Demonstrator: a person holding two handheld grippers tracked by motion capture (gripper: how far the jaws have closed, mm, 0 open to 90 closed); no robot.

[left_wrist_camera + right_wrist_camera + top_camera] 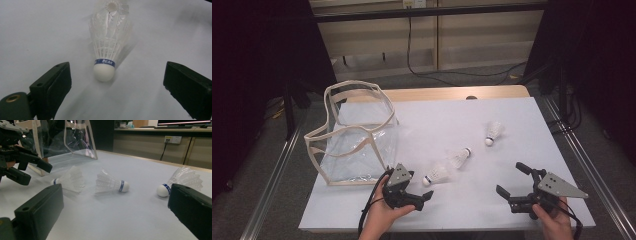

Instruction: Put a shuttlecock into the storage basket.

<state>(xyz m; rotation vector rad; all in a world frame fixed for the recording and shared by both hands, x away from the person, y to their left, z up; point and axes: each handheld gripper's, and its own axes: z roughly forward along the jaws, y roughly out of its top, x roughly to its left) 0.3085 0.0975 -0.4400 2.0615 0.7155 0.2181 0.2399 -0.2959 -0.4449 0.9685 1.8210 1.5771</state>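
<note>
Bag (354, 135): clear, cream-trimmed, standing open at the table's (512, 210) left side; empty as far as can be seen; mouth sagging and uneven.

Left gripper (426, 196): held low at the near edge, just right of the bag; jaws wide apart, nothing between them; aimed at the near shuttle.

Near shuttle (436, 175): lying on its side just ahead of the left gripper, cork end toward it; in the left gripper view it (106, 47) sits centred between the two jaws, cork nearest, feathers pointing away, untouched.

Middle shuttle (459, 157): on its side, just beyond and right of the first, cork toward the far right.

Far shuttle (493, 133): on its side, further right and back, apart from the other two.

Right gripper (511, 181): near the right front corner, jaws spread, empty; well apart from all three shuttles.

Step in hand, as judged: left gripper picking up the near shuttle, likely for the bag. Advice: advance until the pads flank the cork and blue band, not the skirt; close gently, since feathers crush and the cork may roll or squirt out; keep jaws level with the table.
</note>
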